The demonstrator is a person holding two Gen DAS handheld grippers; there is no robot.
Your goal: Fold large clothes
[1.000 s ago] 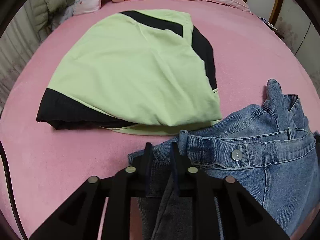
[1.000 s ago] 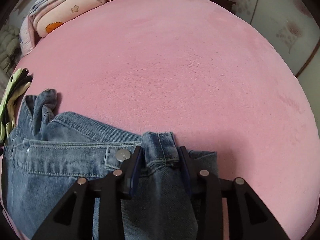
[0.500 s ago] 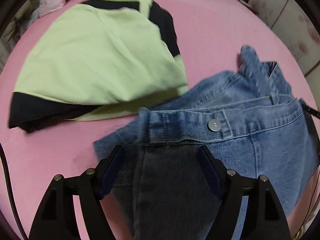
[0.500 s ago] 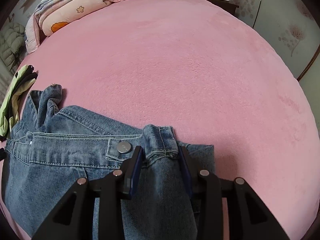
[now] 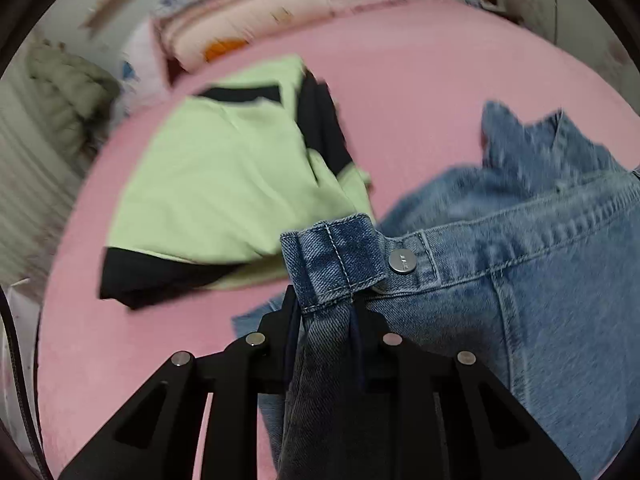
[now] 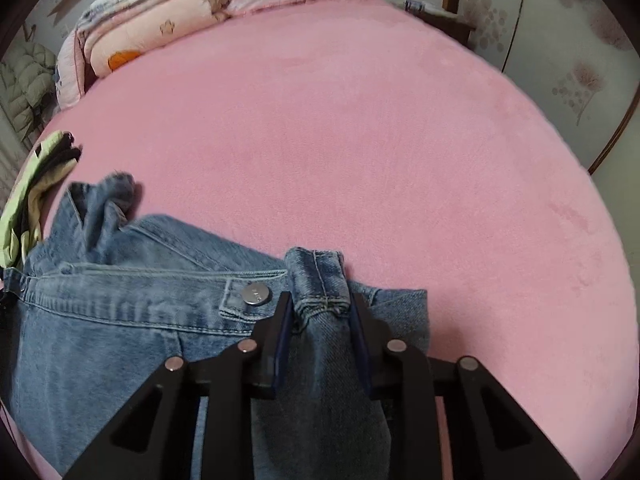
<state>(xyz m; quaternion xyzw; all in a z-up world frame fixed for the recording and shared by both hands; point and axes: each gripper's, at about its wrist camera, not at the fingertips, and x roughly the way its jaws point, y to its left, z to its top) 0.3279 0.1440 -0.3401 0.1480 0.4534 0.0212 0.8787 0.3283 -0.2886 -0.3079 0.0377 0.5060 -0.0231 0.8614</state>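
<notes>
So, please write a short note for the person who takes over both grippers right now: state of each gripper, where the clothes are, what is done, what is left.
Left gripper: its jaws have just closed again, now clamped on a bunched waistband fold of the jeans.
Right gripper: jaws have just tightened, clamped on another waistband fold beside a metal button.
Jeans: crumpled on the pink bed, not folded yet.
Done: the green and black shirt lies folded beside the jeans.
Left: probably spread the jeans flat, then fold them.
</notes>
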